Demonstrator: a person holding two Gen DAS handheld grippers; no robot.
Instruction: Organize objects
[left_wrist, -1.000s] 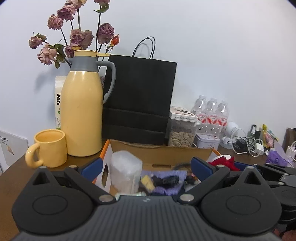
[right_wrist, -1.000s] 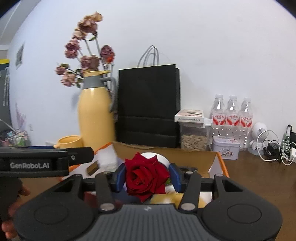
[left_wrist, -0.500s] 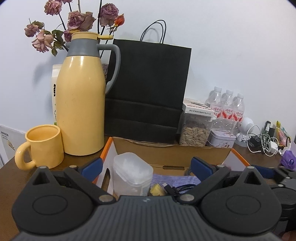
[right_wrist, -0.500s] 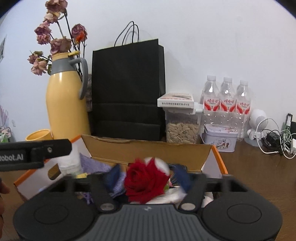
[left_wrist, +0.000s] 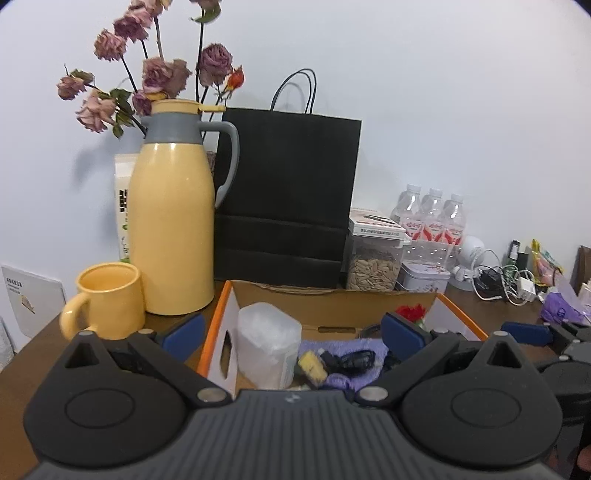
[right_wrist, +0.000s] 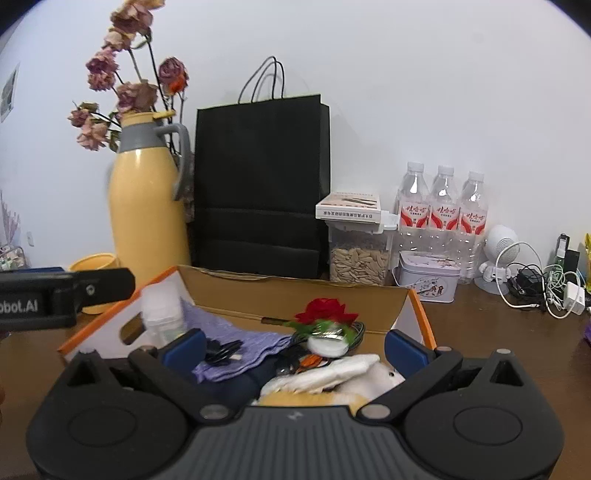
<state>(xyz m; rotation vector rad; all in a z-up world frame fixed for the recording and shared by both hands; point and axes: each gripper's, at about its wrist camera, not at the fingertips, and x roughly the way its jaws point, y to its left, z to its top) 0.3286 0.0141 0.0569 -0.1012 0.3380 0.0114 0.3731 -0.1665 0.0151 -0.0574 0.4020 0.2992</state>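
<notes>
Right gripper (right_wrist: 293, 347) jaws have just sprung wide and the red rose (right_wrist: 325, 312) lies free ahead of them in the cardboard box (right_wrist: 295, 291): dropped off, I'd say. Left gripper (left_wrist: 291, 330) is spread, empty.

My right gripper (right_wrist: 293, 345) has just been opening, and its jaws now stand wide with nothing pressed between them. The rose (right_wrist: 325, 310) lies in the box (right_wrist: 295, 291) at twelve o'clock, on the pile beside a purple cloth (right_wrist: 236, 339). The black bag (right_wrist: 260, 188) stands beyond. My left gripper (right_wrist: 66, 293) juts in at nine o'clock.
</notes>
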